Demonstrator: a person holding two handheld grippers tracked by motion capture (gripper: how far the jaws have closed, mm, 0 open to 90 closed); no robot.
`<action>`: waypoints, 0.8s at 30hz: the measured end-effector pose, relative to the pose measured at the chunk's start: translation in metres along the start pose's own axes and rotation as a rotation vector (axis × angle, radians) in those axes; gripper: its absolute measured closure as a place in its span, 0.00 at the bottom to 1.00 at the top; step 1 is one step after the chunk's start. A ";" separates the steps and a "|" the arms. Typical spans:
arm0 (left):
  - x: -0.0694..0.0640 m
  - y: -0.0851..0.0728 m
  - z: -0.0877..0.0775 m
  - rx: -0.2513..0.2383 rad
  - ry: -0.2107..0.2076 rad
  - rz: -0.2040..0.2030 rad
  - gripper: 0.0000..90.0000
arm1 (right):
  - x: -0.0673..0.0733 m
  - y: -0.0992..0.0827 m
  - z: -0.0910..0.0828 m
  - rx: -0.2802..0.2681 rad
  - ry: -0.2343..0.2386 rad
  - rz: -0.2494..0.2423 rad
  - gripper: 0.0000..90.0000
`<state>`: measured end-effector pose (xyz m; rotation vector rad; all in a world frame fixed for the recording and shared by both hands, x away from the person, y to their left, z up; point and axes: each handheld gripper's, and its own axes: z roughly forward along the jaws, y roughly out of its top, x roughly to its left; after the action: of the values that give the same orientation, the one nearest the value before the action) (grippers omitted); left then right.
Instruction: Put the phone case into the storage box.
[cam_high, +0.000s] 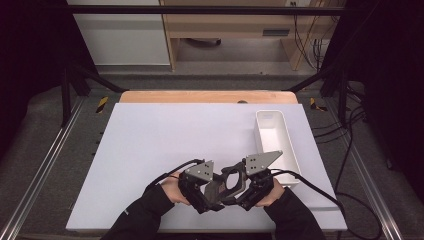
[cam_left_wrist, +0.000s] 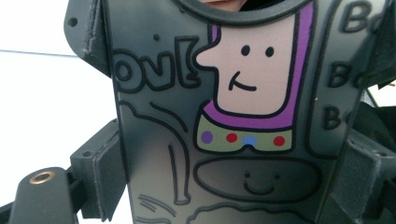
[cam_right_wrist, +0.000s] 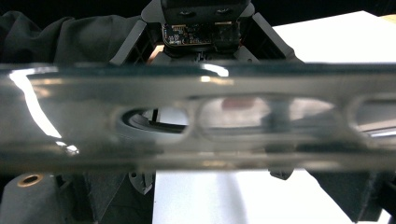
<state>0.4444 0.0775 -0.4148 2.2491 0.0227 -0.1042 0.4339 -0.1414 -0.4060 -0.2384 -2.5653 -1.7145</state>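
Between the two tongs, a dark phone case (cam_high: 231, 181) sits half hidden; edge blurred.

You've got the case (cam_high: 231, 181) up btwn both grippers at the near edge of the table (cam_high: 150, 150), a bit right of centre. Left gripper (cam_high: 209, 196) sits on its left side, right gripper (cam_high: 248, 192) on its right, both touching it. The tray (cam_high: 287, 145) lies on the table to the right, behind & just beside the right gripper, running front to back. Your forearms come in from the near edge, under the grippers.
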 end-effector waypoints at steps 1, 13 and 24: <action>0.000 0.000 0.000 0.000 0.000 0.000 0.13 | 0.000 0.000 0.000 0.001 -0.001 -0.001 0.13; 0.000 0.000 0.001 0.001 0.001 0.000 0.12 | 0.000 0.000 0.000 0.010 0.001 0.000 0.13; -0.002 -0.001 -0.006 0.008 0.053 -0.006 0.05 | -0.001 0.002 -0.004 0.014 -0.001 0.010 0.13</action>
<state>0.4423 0.0832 -0.4113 2.2591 0.0574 -0.0479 0.4347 -0.1442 -0.4031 -0.2507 -2.5718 -1.6926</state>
